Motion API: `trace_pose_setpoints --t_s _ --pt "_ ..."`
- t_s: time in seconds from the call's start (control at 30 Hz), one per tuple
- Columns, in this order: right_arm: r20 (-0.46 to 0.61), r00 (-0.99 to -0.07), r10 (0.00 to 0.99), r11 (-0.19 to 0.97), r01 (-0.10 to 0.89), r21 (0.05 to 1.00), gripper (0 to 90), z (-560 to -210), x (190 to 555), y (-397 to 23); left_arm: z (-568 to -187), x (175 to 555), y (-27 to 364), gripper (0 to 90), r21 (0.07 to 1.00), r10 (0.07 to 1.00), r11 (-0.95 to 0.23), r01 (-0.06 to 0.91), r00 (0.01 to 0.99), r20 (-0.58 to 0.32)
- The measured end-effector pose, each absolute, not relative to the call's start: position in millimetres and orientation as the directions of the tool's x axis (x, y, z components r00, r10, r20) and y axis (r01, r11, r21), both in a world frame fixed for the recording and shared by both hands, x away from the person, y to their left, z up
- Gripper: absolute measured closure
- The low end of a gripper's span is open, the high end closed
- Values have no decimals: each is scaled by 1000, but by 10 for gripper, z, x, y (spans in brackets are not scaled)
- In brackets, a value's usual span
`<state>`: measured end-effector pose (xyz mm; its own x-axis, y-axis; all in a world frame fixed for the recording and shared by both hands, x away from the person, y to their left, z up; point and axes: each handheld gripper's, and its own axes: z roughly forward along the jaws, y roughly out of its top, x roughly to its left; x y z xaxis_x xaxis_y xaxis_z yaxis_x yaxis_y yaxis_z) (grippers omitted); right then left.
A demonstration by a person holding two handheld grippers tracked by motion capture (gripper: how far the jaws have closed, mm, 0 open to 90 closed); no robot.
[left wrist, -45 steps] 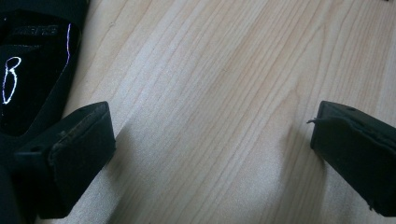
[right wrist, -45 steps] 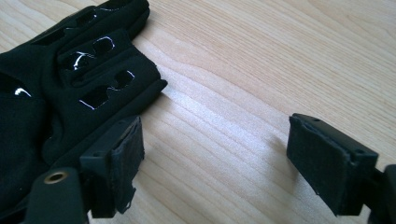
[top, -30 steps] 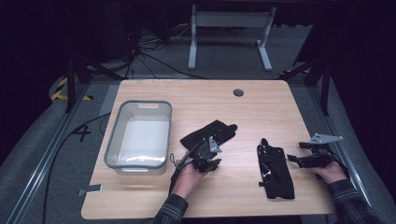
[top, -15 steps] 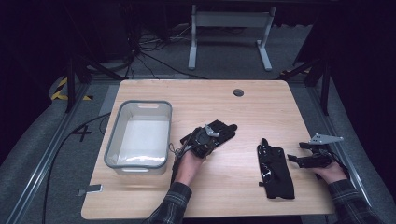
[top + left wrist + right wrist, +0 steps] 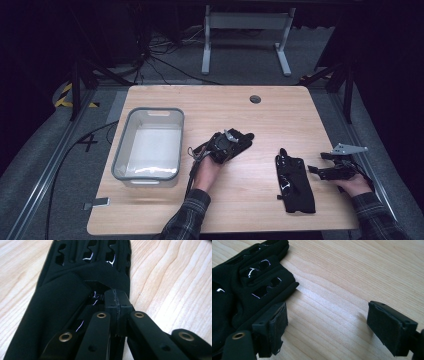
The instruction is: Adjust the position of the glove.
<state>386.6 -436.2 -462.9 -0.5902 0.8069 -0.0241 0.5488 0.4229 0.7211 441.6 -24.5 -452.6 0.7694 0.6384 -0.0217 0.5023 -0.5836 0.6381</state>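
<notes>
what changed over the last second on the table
The left gripper moved forward onto the middle black glove, and its jaws are now closed against the glove's edge. The right gripper, jaws open, the right black glove and the grey bin stayed put.

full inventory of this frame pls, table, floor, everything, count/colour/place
table: 1, light wood, centre
bin: 1, grey translucent, table's left part
gloves: 2, black; one mid-table under the left tongs, one on the table's right part
cable hole: 1, dark, far edge of the table
metal stand: 1, grey, floor beyond the table
cables: several, black, floor far left
left tongs: black, shut on the mid-table glove
right tongs: black, open, beside the right glove
hands: left, right, plaid sleeves
</notes>
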Motion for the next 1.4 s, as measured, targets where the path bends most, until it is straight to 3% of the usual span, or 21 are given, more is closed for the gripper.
trace_pose_setpoints --t_s 0.43,1.03,1.23,1.4 --pt "-25 -590 807 423 549 721 174 -4630 3865 -4361 -4536 4262 -387 898 642 572 -593 486 816 -89" --pt "-25 -590 807 423 548 721 174 -4630 3866 -4361 -4519 3994 -744 889 650 462 -642 407 882 -95" --pt "-24 -590 807 423 549 721 174 -4629 3866 -4361 -4362 3999 -624 894 686 483 -603 407 871 -92" --pt "-24 -590 807 423 549 721 174 -4630 3866 -4361 -4301 4156 -388 896 701 564 -562 440 823 -65"
